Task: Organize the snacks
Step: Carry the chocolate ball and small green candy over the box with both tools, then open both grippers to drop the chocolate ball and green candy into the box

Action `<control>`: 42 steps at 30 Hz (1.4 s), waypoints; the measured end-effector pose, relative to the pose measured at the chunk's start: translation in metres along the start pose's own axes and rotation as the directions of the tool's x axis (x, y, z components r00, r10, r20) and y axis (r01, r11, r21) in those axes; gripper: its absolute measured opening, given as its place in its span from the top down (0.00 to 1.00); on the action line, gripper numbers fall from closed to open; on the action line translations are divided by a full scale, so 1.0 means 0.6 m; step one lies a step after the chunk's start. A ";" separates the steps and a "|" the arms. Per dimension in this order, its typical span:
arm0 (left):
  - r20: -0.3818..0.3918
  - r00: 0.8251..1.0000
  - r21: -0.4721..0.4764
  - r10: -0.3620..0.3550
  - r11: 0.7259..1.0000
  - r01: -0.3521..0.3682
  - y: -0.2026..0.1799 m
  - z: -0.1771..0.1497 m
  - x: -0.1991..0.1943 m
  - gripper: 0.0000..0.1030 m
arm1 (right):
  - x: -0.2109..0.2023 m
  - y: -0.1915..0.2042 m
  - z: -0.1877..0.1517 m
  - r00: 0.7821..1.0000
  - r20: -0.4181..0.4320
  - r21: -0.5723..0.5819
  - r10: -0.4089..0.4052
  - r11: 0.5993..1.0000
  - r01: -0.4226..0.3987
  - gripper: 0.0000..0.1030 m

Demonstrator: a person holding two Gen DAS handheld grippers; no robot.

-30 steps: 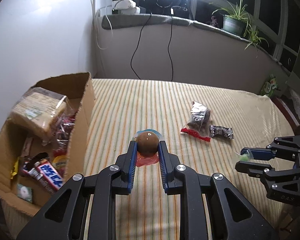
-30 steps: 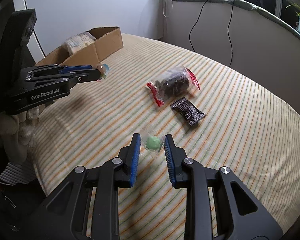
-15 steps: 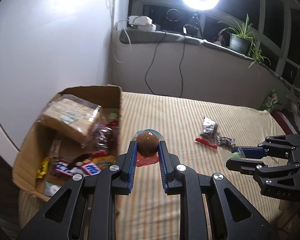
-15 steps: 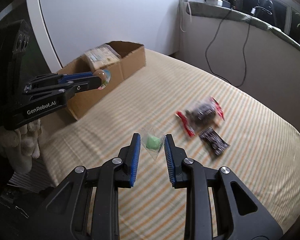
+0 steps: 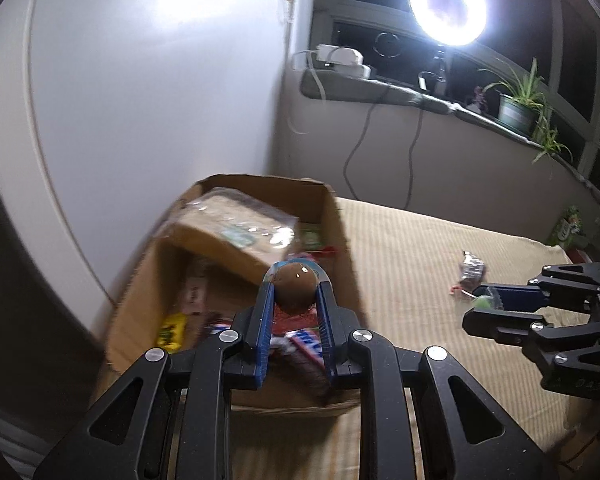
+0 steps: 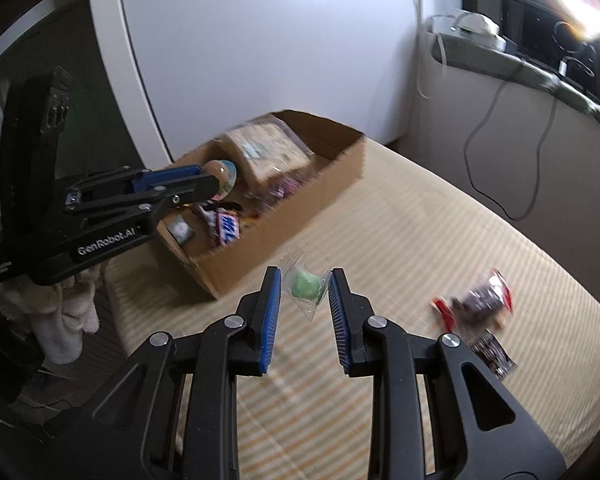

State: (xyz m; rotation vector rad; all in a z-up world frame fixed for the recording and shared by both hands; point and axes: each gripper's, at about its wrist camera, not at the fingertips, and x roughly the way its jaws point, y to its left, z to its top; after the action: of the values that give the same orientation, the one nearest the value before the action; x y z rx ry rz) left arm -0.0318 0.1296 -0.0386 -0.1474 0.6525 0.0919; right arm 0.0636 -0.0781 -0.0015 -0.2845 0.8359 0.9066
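Left claw clamped on a brown ball snack, held level above the open cardboard box, right claw pinching a wrapped green candy above the striped bed, dark snack packets lying beyond

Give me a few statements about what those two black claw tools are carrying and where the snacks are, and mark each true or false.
1. The left gripper holds a round brown ball snack in clear wrap between its jaws. True.
2. The right gripper carries nothing. False: it holds a small green candy in clear wrap.
3. The open brown cardboard box already contains snacks. True.
4. The brown ball snack lies at the bottom of the box. False: it is held above the box.
5. A dark snack bag with red ends lies on the striped cloth. True.
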 end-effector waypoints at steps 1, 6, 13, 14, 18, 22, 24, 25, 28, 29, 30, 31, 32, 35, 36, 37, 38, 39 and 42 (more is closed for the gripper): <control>-0.002 1.000 -0.005 0.006 1.000 -0.006 0.009 -0.001 0.000 0.81 | 0.004 0.006 0.005 1.000 0.002 -0.007 0.007 1.000 -0.007 0.75; -0.007 0.999 -0.023 0.037 0.999 -0.037 0.041 -0.003 -0.001 0.81 | 0.026 0.034 0.031 0.999 0.011 -0.031 0.041 0.999 -0.040 0.75; -0.010 0.998 -0.030 0.057 0.998 -0.057 0.063 -0.001 0.006 0.81 | 0.065 0.074 0.062 0.997 0.000 -0.080 0.072 0.994 -0.072 0.75; -0.011 0.998 -0.031 0.058 0.998 -0.058 0.065 0.000 0.007 0.81 | 0.071 0.077 0.065 0.997 -0.003 -0.084 0.074 0.994 -0.074 0.75; -0.015 0.998 -0.033 0.062 0.998 -0.062 0.071 0.003 0.014 0.81 | 0.094 0.091 0.074 0.996 -0.020 -0.095 0.087 0.992 -0.088 0.75; -0.021 0.998 -0.033 0.061 0.998 -0.062 0.077 0.007 0.023 0.81 | 0.115 0.095 0.080 0.995 -0.038 -0.103 0.090 0.990 -0.093 0.75; -0.025 0.998 -0.033 0.062 0.997 -0.063 0.078 0.008 0.028 0.81 | 0.122 0.095 0.083 0.994 -0.047 -0.104 0.094 0.990 -0.098 0.75; -0.026 0.998 -0.033 0.063 0.997 -0.064 0.077 0.007 0.030 0.81 | 0.125 0.096 0.084 0.994 -0.051 -0.104 0.095 0.990 -0.100 0.75; -0.030 0.998 -0.036 0.064 0.997 -0.065 0.080 0.008 0.037 0.81 | 0.136 0.096 0.088 0.994 -0.060 -0.103 0.096 0.990 -0.101 0.75; -0.031 0.997 -0.036 0.064 0.997 -0.065 0.081 0.008 0.039 0.81 | 0.140 0.096 0.089 0.993 -0.064 -0.102 0.096 0.990 -0.102 0.75; -0.033 0.997 -0.036 0.064 0.997 -0.065 0.082 0.008 0.040 0.81 | 0.144 0.096 0.089 0.993 -0.069 -0.102 0.098 0.989 -0.105 0.75; -0.035 0.997 -0.036 0.064 0.997 -0.065 0.082 0.007 0.042 0.81 | 0.146 0.098 0.090 0.992 -0.073 -0.103 0.100 0.989 -0.107 0.75; -0.036 0.997 -0.036 0.064 0.997 -0.065 0.083 0.007 0.044 0.81 | 0.148 0.099 0.091 0.992 -0.077 -0.104 0.101 0.989 -0.109 0.75; -0.039 0.997 -0.034 0.064 0.997 -0.065 0.084 0.008 0.049 0.81 | 0.155 0.100 0.090 0.991 -0.086 -0.105 0.101 0.988 -0.110 0.75; -0.040 0.997 -0.032 0.065 0.997 -0.066 0.084 0.008 0.050 0.81 | 0.157 0.099 0.090 0.991 -0.089 -0.103 0.101 0.989 -0.110 0.75; -0.040 0.997 -0.031 0.066 0.997 -0.067 0.083 0.007 0.051 0.80 | 0.157 0.099 0.088 0.991 -0.090 -0.103 0.102 0.988 -0.112 0.75; -0.041 0.997 -0.030 0.067 0.997 -0.069 0.083 0.007 0.050 0.80 | 0.158 0.098 0.088 0.991 -0.090 -0.103 0.103 0.988 -0.112 0.75; -0.041 0.997 -0.030 0.070 0.997 -0.071 0.083 0.006 0.051 0.80 | 0.157 0.098 0.089 0.990 -0.090 -0.103 0.104 0.988 -0.113 0.75; -0.040 0.996 -0.029 0.075 0.997 -0.076 0.083 0.006 0.051 0.80 | 0.158 0.098 0.090 0.990 -0.089 -0.101 0.105 0.988 -0.114 0.75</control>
State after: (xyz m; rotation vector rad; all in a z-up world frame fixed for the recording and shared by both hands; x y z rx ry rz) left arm -0.0121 0.1802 -0.0595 -0.1544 0.6955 0.1723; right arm 0.0772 0.0419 -0.0296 -0.3735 0.8889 1.0498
